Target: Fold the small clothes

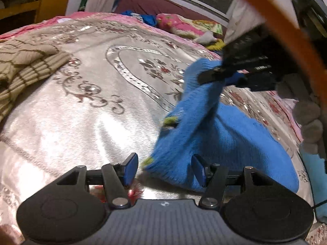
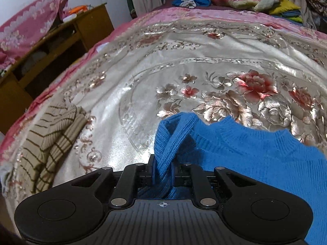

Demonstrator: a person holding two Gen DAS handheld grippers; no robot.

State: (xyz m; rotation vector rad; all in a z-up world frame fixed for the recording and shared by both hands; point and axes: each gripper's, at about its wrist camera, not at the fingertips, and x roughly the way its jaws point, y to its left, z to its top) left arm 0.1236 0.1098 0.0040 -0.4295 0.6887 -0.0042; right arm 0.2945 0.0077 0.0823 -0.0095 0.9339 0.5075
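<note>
You work over a wide bedspread [image 2: 114, 106], silvery with roses. A striped beige sweater [image 2: 51, 134] lies at its left edge. The blue sweater [image 2: 255, 159] rests partly on the spread, one ribbed end lifted. Your right gripper [image 2: 162, 175] is clenched on that ribbing — your left gripper [image 1: 163, 170] stands released, its blue pads [image 1: 129, 169] just beside the sweater's hem, not pressing it.

The small blue knitted sweater [image 2: 245, 149] looks soft and fuzzy. The silvery flowered bed cover [image 2: 163, 65] is smooth, shiny cloth. The far left brown cupboard [image 2: 92, 24] is matt wood.
</note>
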